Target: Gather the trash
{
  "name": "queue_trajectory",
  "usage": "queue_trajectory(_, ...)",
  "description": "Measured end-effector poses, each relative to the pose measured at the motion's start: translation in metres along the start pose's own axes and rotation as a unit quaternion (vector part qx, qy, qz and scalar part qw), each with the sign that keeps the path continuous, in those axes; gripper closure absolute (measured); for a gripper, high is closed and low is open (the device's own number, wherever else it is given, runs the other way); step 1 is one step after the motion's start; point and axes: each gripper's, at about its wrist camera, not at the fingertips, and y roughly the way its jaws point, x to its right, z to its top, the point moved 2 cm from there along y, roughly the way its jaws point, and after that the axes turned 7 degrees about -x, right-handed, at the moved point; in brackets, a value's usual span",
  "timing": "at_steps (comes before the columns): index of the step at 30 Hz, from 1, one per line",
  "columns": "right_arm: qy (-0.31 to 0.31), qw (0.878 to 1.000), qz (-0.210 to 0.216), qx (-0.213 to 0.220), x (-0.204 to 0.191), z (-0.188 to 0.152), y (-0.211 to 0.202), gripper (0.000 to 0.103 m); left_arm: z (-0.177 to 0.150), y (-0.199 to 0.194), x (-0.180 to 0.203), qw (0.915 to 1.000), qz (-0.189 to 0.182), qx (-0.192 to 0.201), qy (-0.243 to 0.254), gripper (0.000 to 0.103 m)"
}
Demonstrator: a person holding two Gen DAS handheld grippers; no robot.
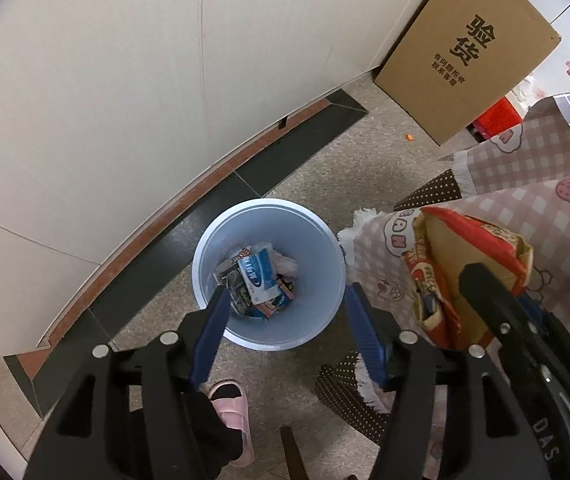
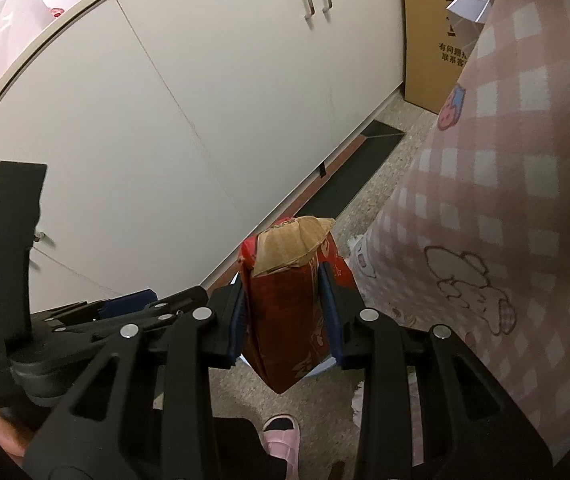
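At the bottom of the left wrist view, the left gripper (image 1: 287, 300) hung with its blue-padded fingers (image 1: 209, 332) spread wide and nothing between them, just above a pale blue round plastic waste bin (image 1: 209, 248) at frame centre. Crumpled wrappers and packets (image 1: 257, 276) lay at the bin's bottom. Low in the right wrist view, the right gripper (image 2: 285, 284) pinched a flattened red and tan cardboard snack box (image 2: 285, 312) between its pads, the box hanging clear of the speckled floor (image 2: 317, 404); the same box (image 1: 457, 276) showed right of the bin in the left view. A pink checked tablecloth (image 2: 505, 200) filled the right side. Beyond, white cabinet doors (image 2: 213, 120) crossed the upper left, with a brown cardboard carton (image 1: 465, 52) at upper right.
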Motion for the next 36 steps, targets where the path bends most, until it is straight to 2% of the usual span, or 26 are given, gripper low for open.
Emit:
queue_trajectory(10, -0.001, 1.000, 0.010, -0.015, -0.012, 0.004, 0.014, 0.070, -0.007, -0.001, -0.016, 0.9999, -0.002, 0.002, -0.016, 0.037)
queue_trajectory(22, -0.018, 1.000, 0.024, 0.004, -0.030, 0.012, 0.010, 0.071, -0.009, -0.007, -0.043, 0.9990, 0.019, 0.012, -0.040, 0.033)
queue_trajectory(27, -0.034, 0.999, 0.005, 0.005, -0.038, 0.009, 0.010, 0.070, -0.011, -0.023, -0.045, 0.9984, 0.032, 0.031, -0.035, 0.033)
queue_trajectory(30, -0.054, 0.998, -0.024, 0.016, -0.045, 0.006, -0.001, 0.048, -0.015, -0.041, -0.045, 0.9973, 0.039, 0.052, -0.035, 0.033)
queue_trajectory(33, -0.073, 0.996, -0.034, 0.035, -0.055, 0.005, -0.022, 0.048, -0.020, -0.065, -0.045, 0.9950, 0.050, 0.079, -0.034, 0.032)
queue_trajectory(35, -0.084, 0.994, -0.036, 0.052, -0.062, 0.004, -0.040, 0.042, -0.026, -0.086, -0.043, 0.9925, 0.056, 0.104, -0.031, 0.030)
queue_trajectory(36, -0.090, 0.993, -0.037, 0.065, -0.066, 0.003, -0.054, 0.037, -0.029, -0.097, -0.040, 0.9912, 0.058, 0.116, -0.028, 0.029)
